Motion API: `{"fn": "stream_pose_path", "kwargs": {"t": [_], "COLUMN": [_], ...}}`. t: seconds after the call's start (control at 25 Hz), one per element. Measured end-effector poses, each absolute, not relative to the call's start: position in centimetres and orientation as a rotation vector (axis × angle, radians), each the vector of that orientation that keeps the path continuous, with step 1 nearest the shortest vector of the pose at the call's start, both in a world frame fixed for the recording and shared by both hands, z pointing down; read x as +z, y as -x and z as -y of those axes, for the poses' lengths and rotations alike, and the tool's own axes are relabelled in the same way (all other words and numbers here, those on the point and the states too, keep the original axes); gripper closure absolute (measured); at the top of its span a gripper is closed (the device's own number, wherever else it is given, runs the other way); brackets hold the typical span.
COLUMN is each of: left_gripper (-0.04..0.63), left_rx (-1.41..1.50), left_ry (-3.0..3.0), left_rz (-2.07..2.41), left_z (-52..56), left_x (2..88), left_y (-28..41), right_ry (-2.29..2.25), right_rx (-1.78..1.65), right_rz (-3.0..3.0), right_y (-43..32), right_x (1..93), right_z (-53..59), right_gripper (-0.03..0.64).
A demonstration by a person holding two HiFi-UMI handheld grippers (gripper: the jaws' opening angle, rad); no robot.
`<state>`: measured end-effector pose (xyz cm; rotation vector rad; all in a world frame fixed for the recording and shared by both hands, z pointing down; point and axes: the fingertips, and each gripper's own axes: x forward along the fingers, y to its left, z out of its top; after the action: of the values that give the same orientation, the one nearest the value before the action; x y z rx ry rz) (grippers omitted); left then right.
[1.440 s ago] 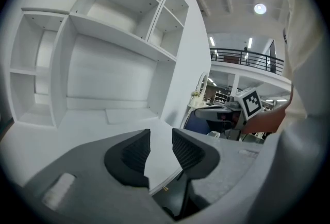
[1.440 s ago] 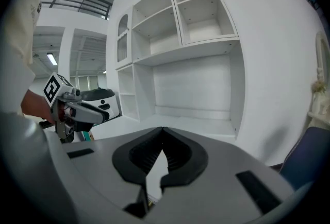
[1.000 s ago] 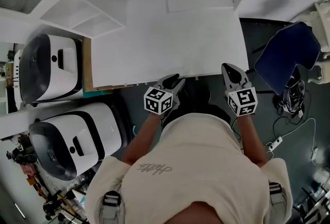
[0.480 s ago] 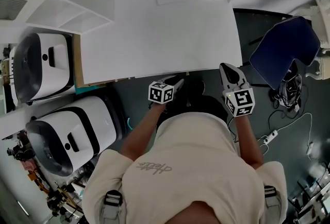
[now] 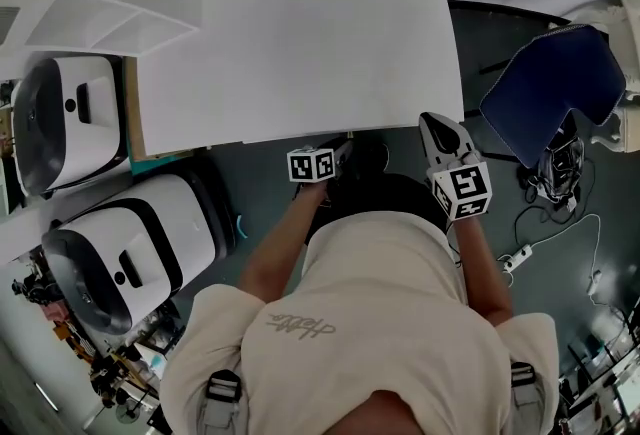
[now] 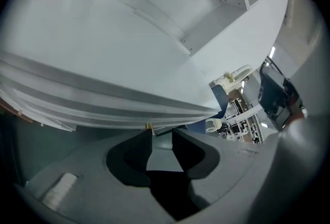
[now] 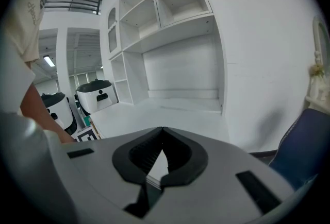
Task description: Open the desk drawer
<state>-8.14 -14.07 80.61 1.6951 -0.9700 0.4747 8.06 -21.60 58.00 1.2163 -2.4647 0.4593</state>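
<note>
Table front edge
Left gripper fingers narrowly apart under the table's front edge; right gripper fingers closed at that edge.

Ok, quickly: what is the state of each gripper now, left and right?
Left gripper: open, jaws slightly apart at the front edge of the white desk, holding nothing.
Right gripper: shut, empty.

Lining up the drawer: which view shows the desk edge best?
Left gripper view: the desk edge spans it, close up. Head view shows a thin line from above; right gripper view shows only the desktop.
</note>
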Motion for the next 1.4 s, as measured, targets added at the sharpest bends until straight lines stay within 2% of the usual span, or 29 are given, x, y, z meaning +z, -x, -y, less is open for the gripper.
{"fn": "stream_pose_path", "kwargs": {"t": [0.52,0.68,1.4], "left_gripper": [0.468,0.497,0.499], "left_rx": [0.581,0.525,0.582], "left_ry": [-1.541,-1.481,-1.520], "left_rz": [1.010,1.024,0.944], "left_z": [15.7,16.1,13.5], "left_x": [86.5,86.9,86.9], "left_y": [7.1,6.6,5.9], "right_ry": [-1.202,-1.215,-1.154], "right_rx": [0.502,0.519,0.531], "right_rz": [2.465,2.451,2.473], "right_y": [-9.8,-10.6,-8.7], "right_x": [58.2,58.4,58.9], "right_z": [22.1,22.0,20.0], "right_gripper": [0.614,0.614,0.614]}}
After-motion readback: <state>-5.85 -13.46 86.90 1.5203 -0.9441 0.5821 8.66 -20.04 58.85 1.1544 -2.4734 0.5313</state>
